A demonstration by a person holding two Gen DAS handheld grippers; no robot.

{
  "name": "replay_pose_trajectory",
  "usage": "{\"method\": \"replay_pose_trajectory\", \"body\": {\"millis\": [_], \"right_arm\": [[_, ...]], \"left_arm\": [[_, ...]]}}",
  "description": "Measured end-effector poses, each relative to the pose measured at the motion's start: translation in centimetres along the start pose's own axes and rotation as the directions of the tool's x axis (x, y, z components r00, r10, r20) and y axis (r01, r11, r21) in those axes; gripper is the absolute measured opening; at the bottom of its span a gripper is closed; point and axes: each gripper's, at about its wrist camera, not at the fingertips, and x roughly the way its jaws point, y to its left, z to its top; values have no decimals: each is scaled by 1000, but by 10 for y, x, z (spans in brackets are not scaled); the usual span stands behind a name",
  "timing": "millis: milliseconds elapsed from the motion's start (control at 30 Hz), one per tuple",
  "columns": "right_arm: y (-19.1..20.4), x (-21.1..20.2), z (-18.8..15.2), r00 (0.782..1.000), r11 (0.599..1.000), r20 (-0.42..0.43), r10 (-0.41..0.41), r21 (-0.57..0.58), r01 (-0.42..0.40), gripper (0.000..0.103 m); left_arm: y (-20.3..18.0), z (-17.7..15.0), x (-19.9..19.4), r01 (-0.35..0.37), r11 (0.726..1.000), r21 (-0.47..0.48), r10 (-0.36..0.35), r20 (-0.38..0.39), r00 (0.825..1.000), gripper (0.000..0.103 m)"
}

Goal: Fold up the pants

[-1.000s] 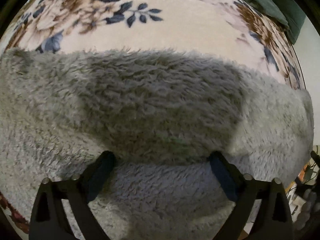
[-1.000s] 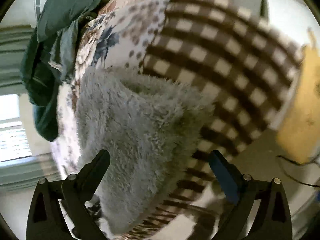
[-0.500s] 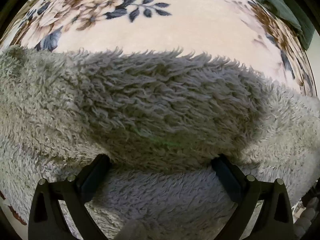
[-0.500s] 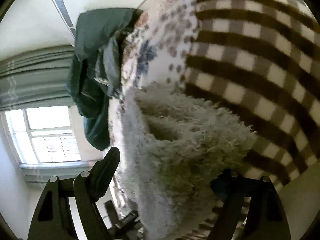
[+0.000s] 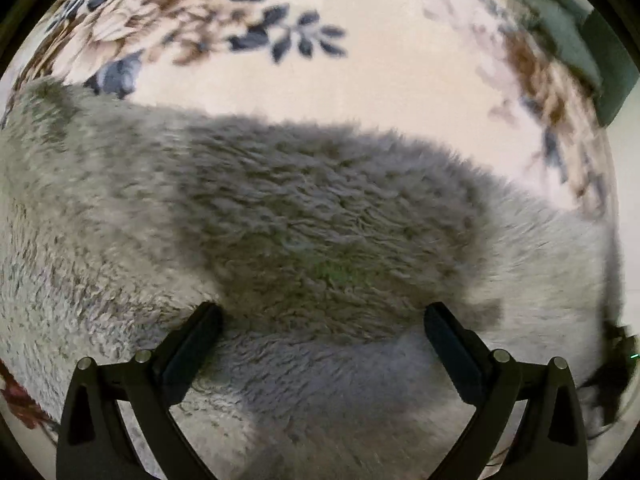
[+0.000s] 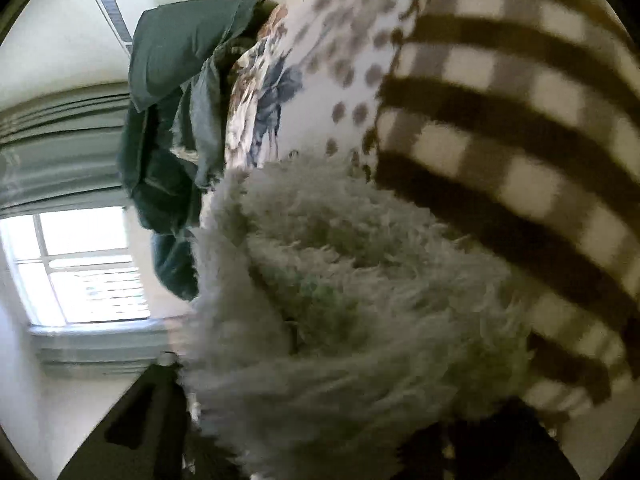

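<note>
The fluffy grey pants (image 5: 304,216) lie across a floral cream blanket (image 5: 400,72) and fill the lower part of the left wrist view. My left gripper (image 5: 320,320) is open, its fingers resting on the fleece with nothing between them. In the right wrist view the same grey pants (image 6: 340,300) bunch up close to the lens. My right gripper (image 6: 320,420) is mostly buried in the fleece; only its left finger (image 6: 152,408) shows, and the fabric sits between the jaws.
A brown and cream checked blanket (image 6: 520,140) lies to the right of the pants. Dark green clothes (image 6: 176,120) are piled at the bed's far end, also in the left wrist view (image 5: 580,40). A window (image 6: 80,268) and curtain are beyond.
My right gripper has pushed forward into the edge of the pants and closed in on the fleece, which now covers its fingers. My left gripper stays open and has shifted slightly over the pants.
</note>
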Motion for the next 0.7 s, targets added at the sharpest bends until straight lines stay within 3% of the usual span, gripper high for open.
{"method": "replay_pose_trajectory", "body": {"millis": [133,333,433,567,700], "right_arm": [[43,-15,-17,998,997,43,-46,-67,49,25],[144,-20,-71,999,969,40,-7,-245,17,24],[187,-7,-117,1000,950,-6,11,-313,-12,24],[236,40,-194,995,920,-103,4,-390,-44,23],[253,96,-277,977,892,-209,-35,-447,-64,23]], "left_arm": [[19,-4,-39,33,999,-30,-31,54,998,103],[78,-15,-90,58,996,-74,-49,120,992,103],[120,-23,-106,64,992,-109,-49,142,989,103],[184,-35,-131,71,981,-179,-43,157,987,103],[245,-43,-146,64,971,-228,-26,167,986,103]]}}
